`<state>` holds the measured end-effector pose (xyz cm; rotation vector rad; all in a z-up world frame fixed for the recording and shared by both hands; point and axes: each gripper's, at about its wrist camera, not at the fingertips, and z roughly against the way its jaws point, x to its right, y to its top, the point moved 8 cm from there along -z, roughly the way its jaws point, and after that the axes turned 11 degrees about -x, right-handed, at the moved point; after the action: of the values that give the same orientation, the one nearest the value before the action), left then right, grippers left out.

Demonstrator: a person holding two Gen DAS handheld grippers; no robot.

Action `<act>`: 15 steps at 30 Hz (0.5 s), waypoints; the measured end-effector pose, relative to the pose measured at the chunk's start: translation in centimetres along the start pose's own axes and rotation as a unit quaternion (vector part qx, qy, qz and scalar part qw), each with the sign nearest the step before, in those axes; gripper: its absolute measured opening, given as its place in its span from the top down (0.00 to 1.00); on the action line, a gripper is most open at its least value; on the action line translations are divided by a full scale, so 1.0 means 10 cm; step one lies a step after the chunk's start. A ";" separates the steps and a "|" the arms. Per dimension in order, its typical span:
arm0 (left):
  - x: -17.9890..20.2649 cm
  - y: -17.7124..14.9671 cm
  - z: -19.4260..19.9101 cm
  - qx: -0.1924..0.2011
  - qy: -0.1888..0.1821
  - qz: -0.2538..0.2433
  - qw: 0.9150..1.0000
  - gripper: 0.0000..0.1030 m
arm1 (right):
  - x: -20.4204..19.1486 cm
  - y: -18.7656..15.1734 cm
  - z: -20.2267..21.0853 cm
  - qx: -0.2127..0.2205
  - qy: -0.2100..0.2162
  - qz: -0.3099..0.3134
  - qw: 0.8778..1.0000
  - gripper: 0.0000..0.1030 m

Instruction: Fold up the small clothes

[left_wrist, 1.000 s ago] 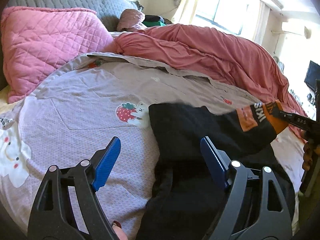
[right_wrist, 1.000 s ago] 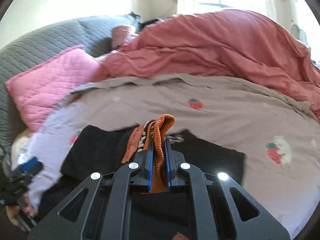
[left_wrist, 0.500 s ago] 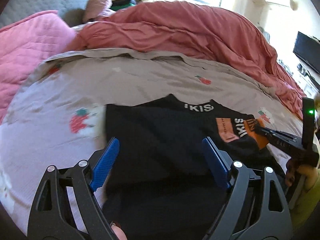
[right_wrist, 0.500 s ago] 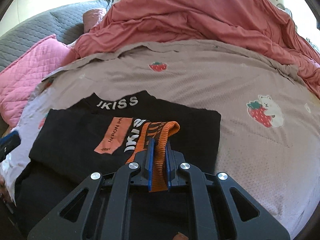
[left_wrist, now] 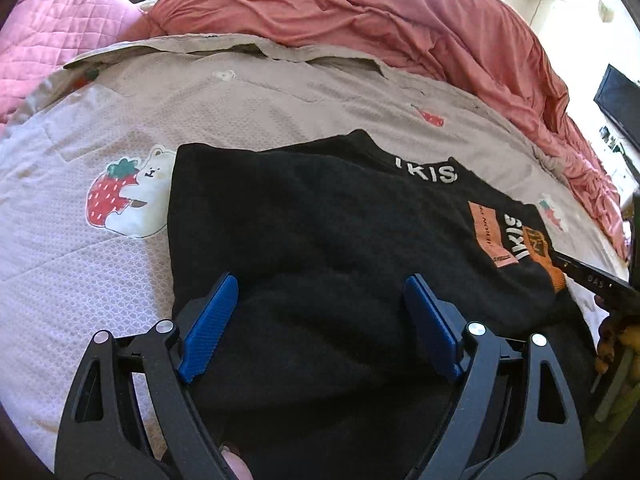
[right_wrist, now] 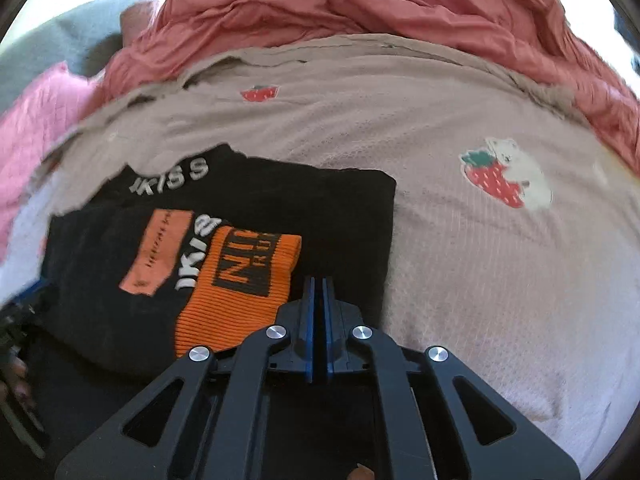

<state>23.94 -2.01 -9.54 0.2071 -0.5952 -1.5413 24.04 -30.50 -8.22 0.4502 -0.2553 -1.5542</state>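
A small black sweater (left_wrist: 320, 232) with white lettering lies on the bed sheet, both sleeves folded across its body. It also shows in the right wrist view (right_wrist: 248, 216). The folded sleeve's orange cuff (right_wrist: 240, 280) lies flat on top, also visible at the far right of the left wrist view (left_wrist: 540, 248). My left gripper (left_wrist: 320, 320) is open and empty, its blue fingers just above the sweater's near part. My right gripper (right_wrist: 317, 292) is shut with nothing between its jaws, just right of the cuff. It also shows in the left wrist view (left_wrist: 592, 280).
The bed sheet (right_wrist: 480, 260) is pale mauve with strawberry-and-bear prints (left_wrist: 124, 196). A salmon-red duvet (left_wrist: 380, 24) is bunched along the far side. A pink quilted pillow (left_wrist: 48, 40) lies at the far left. A dark screen (left_wrist: 620, 104) stands at the right.
My right gripper has let go of the orange cuff, which now lies flat on the sweater, and its jaws have closed empty. The left gripper stayed open and shifted slightly over the sweater.
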 end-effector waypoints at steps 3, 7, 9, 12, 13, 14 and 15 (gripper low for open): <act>-0.01 -0.02 0.13 0.017 -0.002 0.006 1.000 0.24 | -0.11 0.01 0.25 0.035 0.007 0.018 0.999 0.96; 0.01 -0.08 0.28 0.029 0.014 -0.004 0.999 0.21 | -0.42 -0.04 0.41 0.044 0.032 0.066 0.996 0.92; 0.02 -0.09 0.29 0.031 0.018 -0.009 0.999 0.21 | -0.63 -0.08 0.38 0.035 0.045 0.094 0.994 0.86; 0.06 -0.11 0.26 0.025 0.020 -0.021 0.999 0.21 | -0.85 -0.14 0.29 0.017 0.057 0.118 0.991 0.84; 0.07 -0.14 0.23 0.018 0.027 -0.028 0.999 0.21 | -0.90 -0.16 0.23 0.005 0.054 0.122 0.991 0.84; 0.07 -0.16 0.18 0.008 0.038 -0.036 0.999 0.21 | -0.91 -0.18 0.17 -0.006 0.047 0.123 0.991 0.84; 0.07 -0.19 0.14 -0.001 0.051 -0.043 0.998 0.21 | -0.91 -0.22 0.08 -0.023 0.033 0.123 0.992 0.84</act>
<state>21.58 -2.46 -9.15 0.3109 -0.5096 -1.6043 21.56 -21.51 -7.33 0.4174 -0.2145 -1.2998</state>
